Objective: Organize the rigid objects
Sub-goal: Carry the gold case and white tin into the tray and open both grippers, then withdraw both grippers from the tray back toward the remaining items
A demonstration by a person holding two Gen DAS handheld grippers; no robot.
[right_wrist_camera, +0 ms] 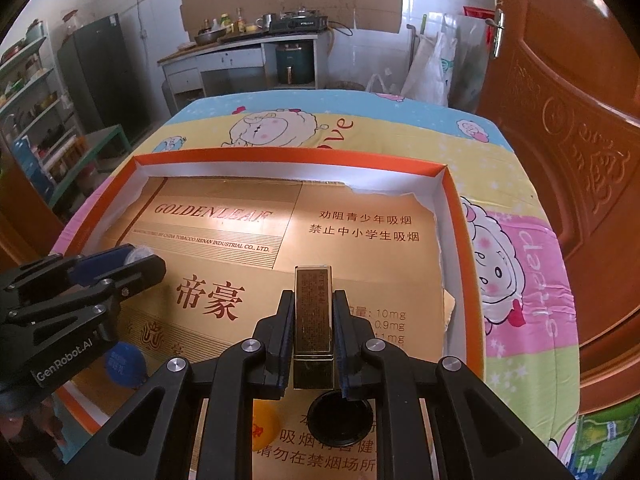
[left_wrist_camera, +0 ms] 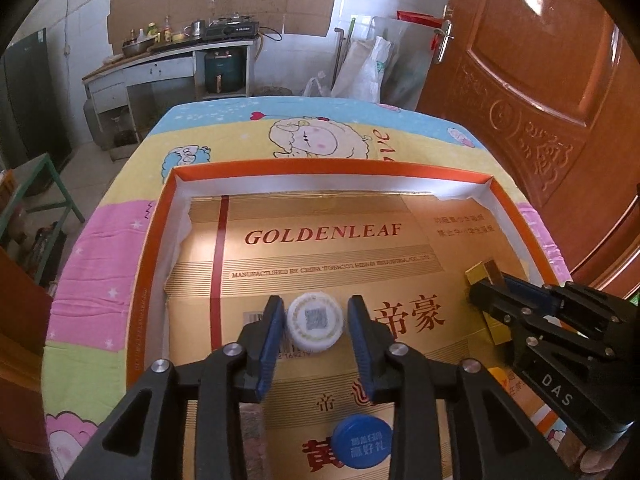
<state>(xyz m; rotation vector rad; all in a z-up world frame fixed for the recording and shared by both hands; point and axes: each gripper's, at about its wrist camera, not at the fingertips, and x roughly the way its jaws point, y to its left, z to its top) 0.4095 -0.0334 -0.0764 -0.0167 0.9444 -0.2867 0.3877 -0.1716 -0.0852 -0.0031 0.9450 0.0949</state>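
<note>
the right gripper [right_wrist_camera: 311, 320] is clamped on a gold rectangular box [right_wrist_camera: 313, 308], which sticks out past its fingertips over the orange tray [right_wrist_camera: 456, 216]. the left gripper [left_wrist_camera: 316, 322] stands wide around a white cap [left_wrist_camera: 315, 322], its left pad just beside the cap, the right one apart. close evenly so the cap doesn't squirt out (a blue cap [left_wrist_camera: 362, 442] lies behind the fingers, nearer the wrist).

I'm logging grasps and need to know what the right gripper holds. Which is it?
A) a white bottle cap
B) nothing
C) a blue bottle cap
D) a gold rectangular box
D: in the right wrist view the right gripper is shut on the narrow gold box, while the white cap sits between the left gripper's open fingers.
</note>
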